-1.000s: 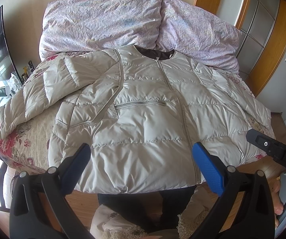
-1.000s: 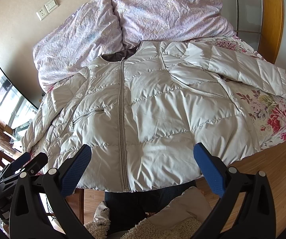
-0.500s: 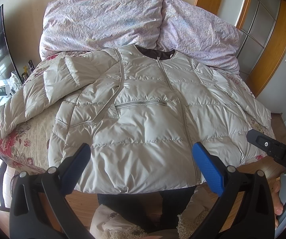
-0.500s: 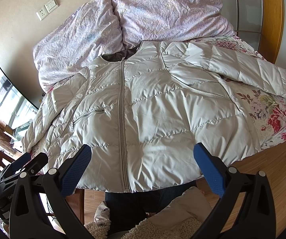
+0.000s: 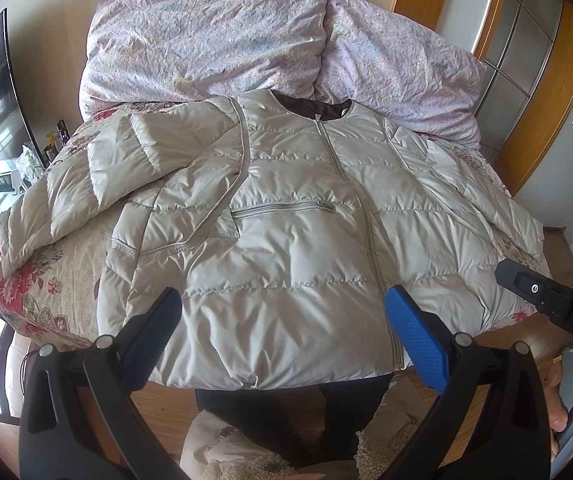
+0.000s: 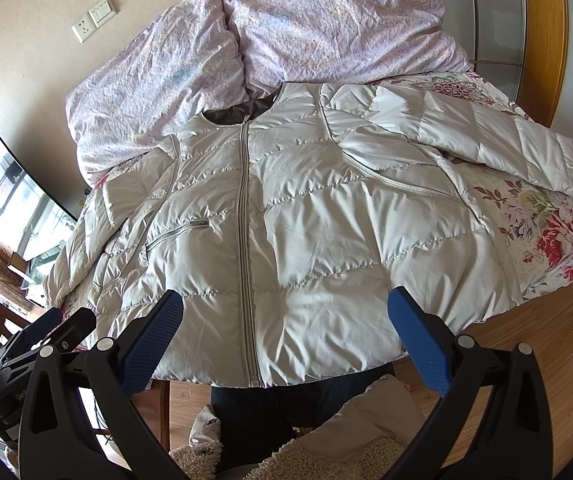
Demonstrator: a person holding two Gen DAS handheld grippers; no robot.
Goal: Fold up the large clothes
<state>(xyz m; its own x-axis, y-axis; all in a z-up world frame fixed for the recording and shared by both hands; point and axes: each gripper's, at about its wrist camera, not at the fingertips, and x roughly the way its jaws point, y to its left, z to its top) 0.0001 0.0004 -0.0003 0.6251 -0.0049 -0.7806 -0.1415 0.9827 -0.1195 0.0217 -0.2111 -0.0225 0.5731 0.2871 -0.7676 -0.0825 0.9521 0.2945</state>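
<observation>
— So, what does the left wrist view give you?

— My left gripper (image 5: 282,340) hangs with its jaws spread wide and empty, above the hem of the puffer jacket (image 5: 286,240). That jacket lies flat, front up and zipped, on the floral bed (image 5: 42,280), collar toward the two lilac pillows (image 5: 214,40). One sleeve (image 5: 82,184) angles out to the side.

— And the right wrist view?

— My right gripper (image 6: 284,340) is the same: jaws wide apart, nothing between them, over the jacket's bottom edge near the zipper (image 6: 244,240). The other sleeve (image 6: 466,136) lies spread across the bedcover toward the wooden floor (image 6: 558,352).
</observation>
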